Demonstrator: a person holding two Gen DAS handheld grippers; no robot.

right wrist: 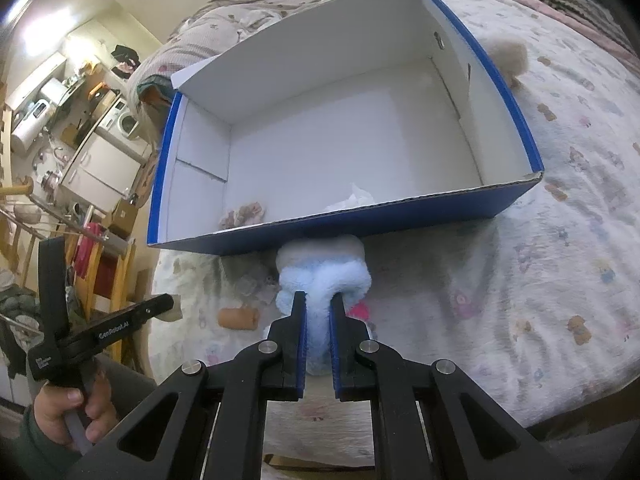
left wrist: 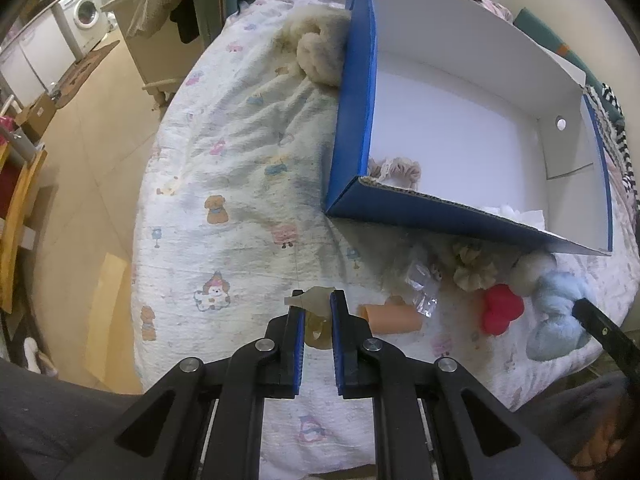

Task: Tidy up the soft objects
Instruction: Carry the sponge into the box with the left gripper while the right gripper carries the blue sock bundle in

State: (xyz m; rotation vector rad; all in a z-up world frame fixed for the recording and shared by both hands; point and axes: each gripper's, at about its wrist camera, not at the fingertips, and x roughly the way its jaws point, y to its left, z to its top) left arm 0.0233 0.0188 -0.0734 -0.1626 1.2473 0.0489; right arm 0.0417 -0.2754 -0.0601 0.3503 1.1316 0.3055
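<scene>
A blue box [left wrist: 352, 92] with a white inside lies open on the bed; it also shows in the right wrist view [right wrist: 516, 116]. In it lie a beige scrunchie [left wrist: 394, 170] and white tissue [left wrist: 516, 213]. My left gripper [left wrist: 316, 294] is shut on a pale yellowish soft piece [left wrist: 310, 296] just above the sheet. My right gripper [right wrist: 318, 296] is shut on a light blue fluffy toy [right wrist: 326, 276], in front of the box's near wall. The toy also shows in the left wrist view [left wrist: 558, 312]. A red soft toy [left wrist: 500, 312], an orange tube [left wrist: 394, 318] and a beige scrunchie [left wrist: 474, 268] lie between the grippers.
A cream fluffy toy [left wrist: 320, 52] lies by the box's far left side. A clear plastic wrapper [left wrist: 420, 284] lies near the orange tube. The bed's left edge drops to a tiled floor [left wrist: 80, 120]. Bedding is piled behind the box [right wrist: 240, 12].
</scene>
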